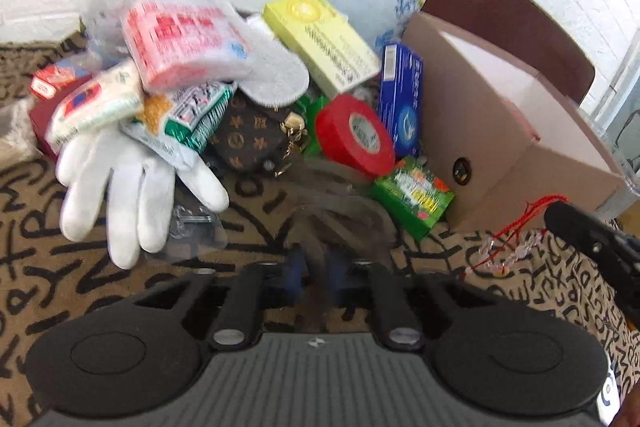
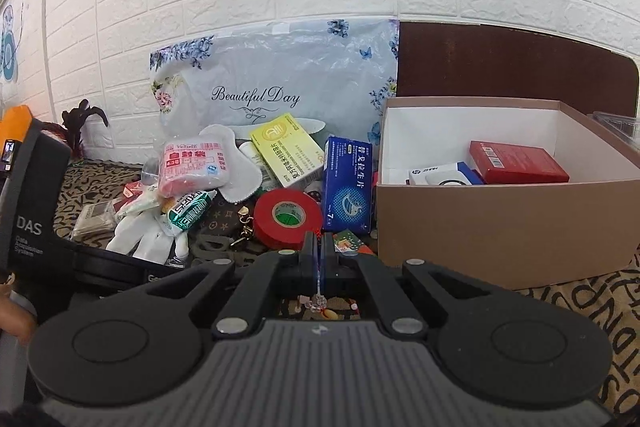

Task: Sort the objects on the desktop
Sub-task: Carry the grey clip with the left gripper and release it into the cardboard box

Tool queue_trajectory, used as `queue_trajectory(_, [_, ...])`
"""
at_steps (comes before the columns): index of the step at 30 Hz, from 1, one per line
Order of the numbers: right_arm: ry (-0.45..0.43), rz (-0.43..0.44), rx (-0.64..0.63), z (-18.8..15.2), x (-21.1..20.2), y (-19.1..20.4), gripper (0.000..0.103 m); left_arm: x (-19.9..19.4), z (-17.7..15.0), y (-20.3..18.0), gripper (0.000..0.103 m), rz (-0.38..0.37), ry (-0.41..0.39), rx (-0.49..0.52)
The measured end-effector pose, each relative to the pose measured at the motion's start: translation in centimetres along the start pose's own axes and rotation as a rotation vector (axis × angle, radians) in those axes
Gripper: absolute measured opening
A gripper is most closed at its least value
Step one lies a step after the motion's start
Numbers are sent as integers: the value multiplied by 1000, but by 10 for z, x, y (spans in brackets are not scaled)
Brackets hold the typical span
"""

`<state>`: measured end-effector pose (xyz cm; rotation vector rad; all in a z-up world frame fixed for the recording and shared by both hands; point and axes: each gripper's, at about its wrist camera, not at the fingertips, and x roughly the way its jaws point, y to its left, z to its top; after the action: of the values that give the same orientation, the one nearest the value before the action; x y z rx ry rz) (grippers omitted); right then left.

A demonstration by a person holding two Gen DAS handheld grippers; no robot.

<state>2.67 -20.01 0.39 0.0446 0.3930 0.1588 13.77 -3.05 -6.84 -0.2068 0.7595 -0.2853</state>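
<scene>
A pile of desktop objects lies on the patterned cloth: a red tape roll [image 1: 354, 135] [image 2: 289, 215], a blue box [image 1: 402, 99] [image 2: 347, 183], a yellow box [image 1: 320, 41] [image 2: 286, 149], white gloves [image 1: 132, 195] [image 2: 150, 239], a green box [image 1: 412, 197] and a monogram pouch [image 1: 248, 139]. My left gripper [image 1: 316, 267] is shut on a blurred grey item [image 1: 340, 211]. My right gripper [image 2: 319, 247] is shut on a red string charm [image 2: 319, 301], which hangs with beads in the left wrist view [image 1: 516, 247].
An open brown cardboard box [image 2: 500, 223] [image 1: 500, 131] at the right holds a red box [image 2: 516, 163] and a white-blue box [image 2: 444, 179]. A floral plastic bag [image 2: 280, 83] leans on the brick wall behind the pile. A pink packet [image 2: 192, 167] tops the pile.
</scene>
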Motion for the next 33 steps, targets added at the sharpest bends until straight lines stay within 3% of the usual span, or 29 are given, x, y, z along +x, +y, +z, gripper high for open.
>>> queue_trajectory(7, [-36, -4, 5, 5, -15, -4, 0, -21, 6, -14, 10, -23, -37, 21])
queue_trajectory(19, [-140, -41, 1, 30, -50, -27, 0, -86, 49, -85, 10, -234, -222, 128])
queue_trajectory(27, [-230, -97, -9, 70, -62, -65, 0, -66, 84, -138, 10, -328, -237, 165])
queue_trajectory(33, [-243, -133, 7, 96, -46, -105, 0, -18, 104, -162, 10, -314, -221, 178])
